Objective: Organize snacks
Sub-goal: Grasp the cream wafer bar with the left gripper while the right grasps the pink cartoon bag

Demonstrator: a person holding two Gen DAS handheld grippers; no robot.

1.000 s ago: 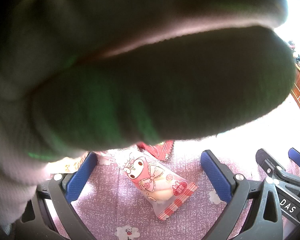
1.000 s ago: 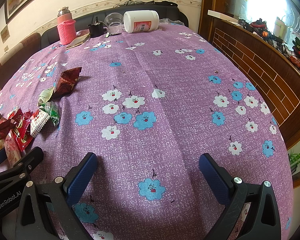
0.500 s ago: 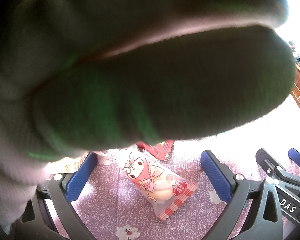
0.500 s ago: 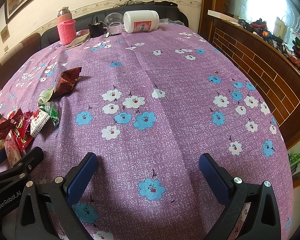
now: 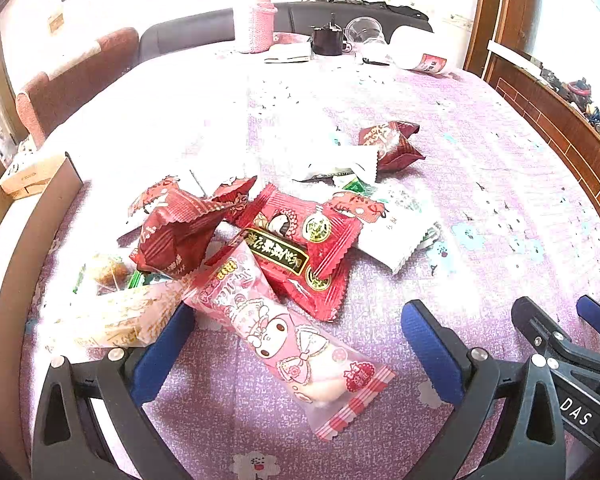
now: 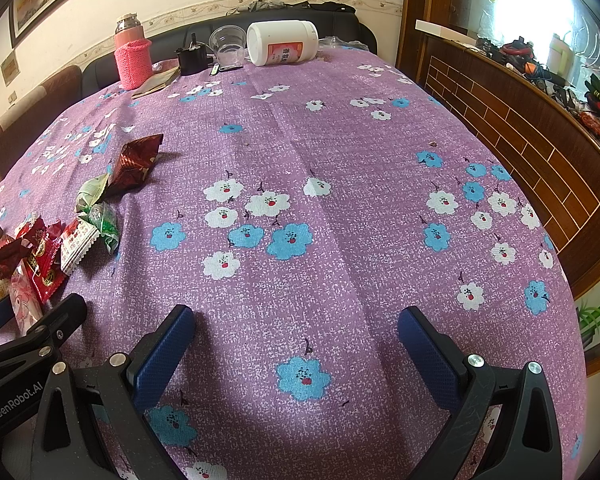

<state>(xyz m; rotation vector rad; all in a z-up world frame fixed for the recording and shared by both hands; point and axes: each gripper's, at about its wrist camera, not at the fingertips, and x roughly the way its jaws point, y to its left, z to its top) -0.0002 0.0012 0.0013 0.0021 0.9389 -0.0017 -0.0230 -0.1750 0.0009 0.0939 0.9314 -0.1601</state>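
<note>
My left claw is spread wide, the pink cartoon-rabbit snack packet lying on the table between its fingers, untouched. More wrapped snacks are heaped just beyond. My right claw gapes over bare flowered cloth.

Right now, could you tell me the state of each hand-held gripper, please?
Left hand-held gripper: open, straddling pink cartoon-print plastic snack packet.
Right hand-held gripper: open, empty.
</note>
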